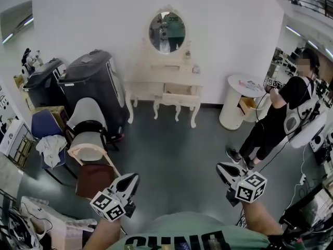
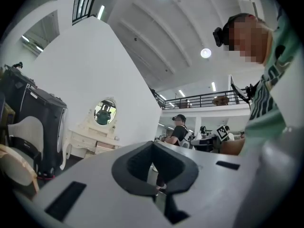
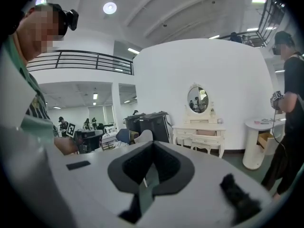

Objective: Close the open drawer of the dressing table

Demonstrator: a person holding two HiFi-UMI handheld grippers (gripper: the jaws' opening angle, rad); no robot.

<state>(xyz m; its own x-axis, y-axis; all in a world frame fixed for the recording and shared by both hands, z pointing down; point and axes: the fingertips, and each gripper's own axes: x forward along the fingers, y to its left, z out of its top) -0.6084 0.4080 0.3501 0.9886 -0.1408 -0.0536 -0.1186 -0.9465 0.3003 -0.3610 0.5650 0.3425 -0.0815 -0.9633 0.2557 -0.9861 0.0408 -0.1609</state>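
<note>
Found the dressing table (image 1: 145, 90) at upper centre of the head view, set against the white wall (image 1: 104, 14) under an oval mirror (image 1: 166, 32). Noted one drawer (image 1: 180, 95) pulled out from its front, right of centre; made out a pale inside, but could not tell any contents at this range. Recorded both tools low in the frame, well apart from the table: left tool (image 1: 134, 179) at lower left, jaws closed together with nothing between them; right tool (image 1: 221, 169) at lower right, jaws likewise closed and empty. Logged a round white stand (image 1: 229, 113) at right of the table, with a tan compartment (image 1: 248, 105) open on its side, contents not discernible. Saw a person (image 1: 278, 113) in black standing just beside that stand. Marked two large black cases (image 1: 96, 82) at left, lids down, with chairs (image 1: 86, 113) in front on the grey floor (image 1: 177, 150).
</note>
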